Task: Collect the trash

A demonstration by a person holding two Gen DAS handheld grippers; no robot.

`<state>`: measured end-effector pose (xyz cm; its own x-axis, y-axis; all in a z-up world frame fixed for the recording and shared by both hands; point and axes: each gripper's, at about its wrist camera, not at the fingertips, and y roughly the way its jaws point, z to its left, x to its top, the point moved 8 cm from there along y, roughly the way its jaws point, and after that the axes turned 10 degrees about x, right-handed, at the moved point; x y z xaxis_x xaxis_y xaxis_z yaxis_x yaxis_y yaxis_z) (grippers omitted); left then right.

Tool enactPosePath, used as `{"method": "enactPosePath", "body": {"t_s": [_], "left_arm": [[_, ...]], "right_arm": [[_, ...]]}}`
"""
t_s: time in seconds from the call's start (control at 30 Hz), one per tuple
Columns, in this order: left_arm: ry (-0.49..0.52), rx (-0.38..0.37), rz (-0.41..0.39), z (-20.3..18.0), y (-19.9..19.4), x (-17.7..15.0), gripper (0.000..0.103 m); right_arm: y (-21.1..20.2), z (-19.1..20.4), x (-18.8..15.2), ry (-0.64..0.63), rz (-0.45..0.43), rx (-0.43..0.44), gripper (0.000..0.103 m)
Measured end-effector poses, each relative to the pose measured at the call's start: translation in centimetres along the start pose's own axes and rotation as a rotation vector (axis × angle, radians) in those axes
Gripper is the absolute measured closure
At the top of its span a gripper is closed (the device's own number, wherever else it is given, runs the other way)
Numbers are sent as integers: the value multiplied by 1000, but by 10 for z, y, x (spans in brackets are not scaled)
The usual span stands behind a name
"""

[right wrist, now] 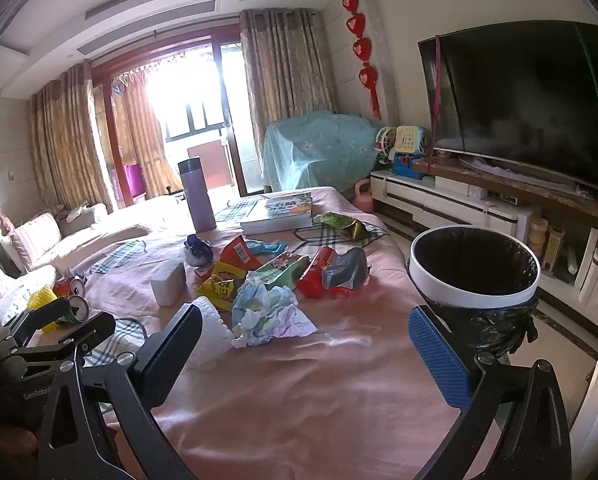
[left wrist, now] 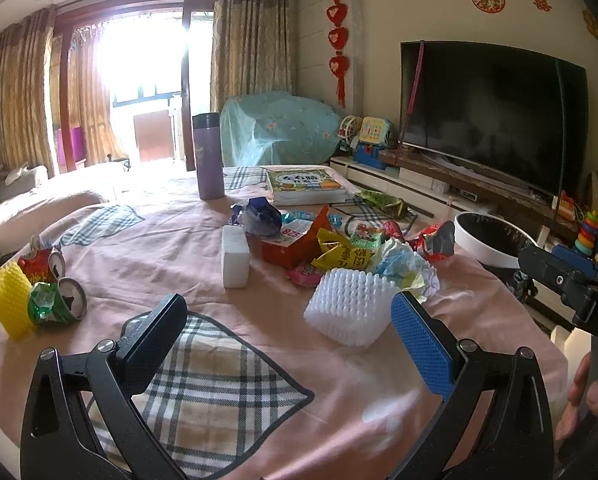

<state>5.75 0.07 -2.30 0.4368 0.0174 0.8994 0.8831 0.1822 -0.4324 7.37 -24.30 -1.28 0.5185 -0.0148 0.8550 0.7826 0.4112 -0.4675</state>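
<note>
A heap of trash lies mid-table on the pink cloth: crumpled paper (left wrist: pixel 407 268) (right wrist: pixel 265 310), a yellow wrapper (left wrist: pixel 341 254) (right wrist: pixel 221 284), a red box (left wrist: pixel 295 240), a white foam net (left wrist: pixel 349 304) (right wrist: pixel 211 330), a white foam block (left wrist: pixel 235 256) (right wrist: pixel 169 282). Crushed cans (left wrist: pixel 57 294) and a yellow foam net (left wrist: pixel 7 300) lie at the left. A white bin with a black liner (right wrist: pixel 473 276) (left wrist: pixel 489 240) stands off the table's right edge. My left gripper (left wrist: pixel 289 320) is open and empty, short of the white net. My right gripper (right wrist: pixel 303 332) is open and empty, near the paper.
A purple flask (left wrist: pixel 209 156) and a stack of books (left wrist: pixel 305 186) stand at the far end of the table. A plaid mat (left wrist: pixel 215 388) lies under my left gripper. A TV (right wrist: pixel 531 100) on a low cabinet is to the right, a sofa (right wrist: pixel 31 240) to the left.
</note>
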Motion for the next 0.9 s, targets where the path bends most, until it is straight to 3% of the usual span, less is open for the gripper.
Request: {"method": "enactPosePath", "body": {"t_s": [0.9], "left_arm": [[7,-24,47,-8,13,-9,0]], "right_arm": [[13,-3,-8,39,46,30,0]]}}
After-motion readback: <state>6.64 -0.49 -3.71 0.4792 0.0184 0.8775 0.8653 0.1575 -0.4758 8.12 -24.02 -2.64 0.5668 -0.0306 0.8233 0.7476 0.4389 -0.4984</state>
